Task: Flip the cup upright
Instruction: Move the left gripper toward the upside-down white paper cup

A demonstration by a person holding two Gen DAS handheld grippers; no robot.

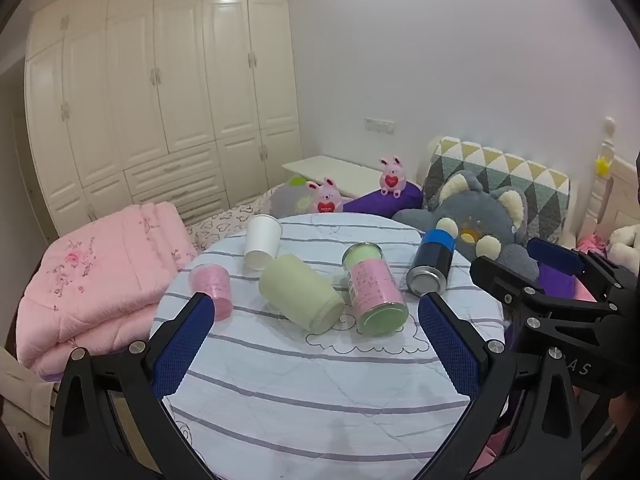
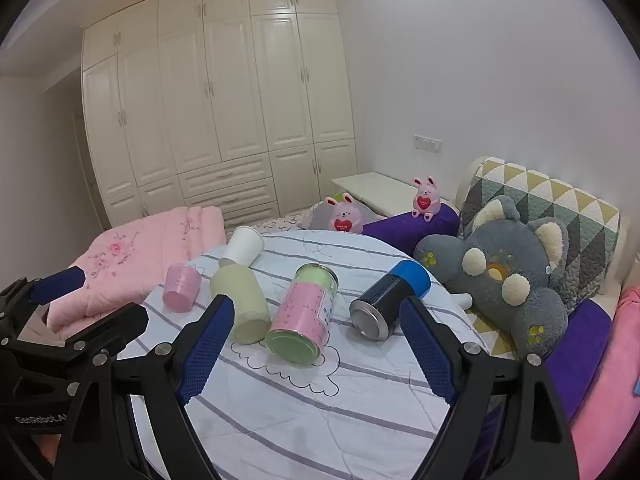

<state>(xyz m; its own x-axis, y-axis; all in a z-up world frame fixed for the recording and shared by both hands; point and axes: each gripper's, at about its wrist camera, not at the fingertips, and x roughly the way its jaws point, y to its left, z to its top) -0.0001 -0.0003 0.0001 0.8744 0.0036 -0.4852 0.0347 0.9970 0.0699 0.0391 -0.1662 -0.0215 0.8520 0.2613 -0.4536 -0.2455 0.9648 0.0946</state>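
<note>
Several cups lie on a round table with a striped cloth (image 1: pixel 304 380) (image 2: pixel 328 404). A pale yellow cup (image 1: pixel 300 295) (image 2: pixel 242 307), a pink-and-green cup (image 1: pixel 374 290) (image 2: pixel 304 314), a dark cup with a blue end (image 1: pixel 432 262) (image 2: pixel 390 300) and a white paper cup (image 1: pixel 262 241) (image 2: pixel 241 247) lie on their sides. A small pink cup (image 1: pixel 212 286) (image 2: pixel 182 288) stands mouth down. My left gripper (image 1: pixel 314 312) is open and empty, in front of the yellow and pink-green cups. My right gripper (image 2: pixel 316 312) is open and empty, in front of the pink-green cup.
A folded pink quilt (image 1: pixel 100 280) (image 2: pixel 136 256) lies left of the table. A grey plush toy (image 1: pixel 476 216) (image 2: pixel 512 280), purple cushion and two pink bunnies (image 1: pixel 326 196) sit behind. The other gripper shows at each view's edge (image 1: pixel 560 292) (image 2: pixel 60 320).
</note>
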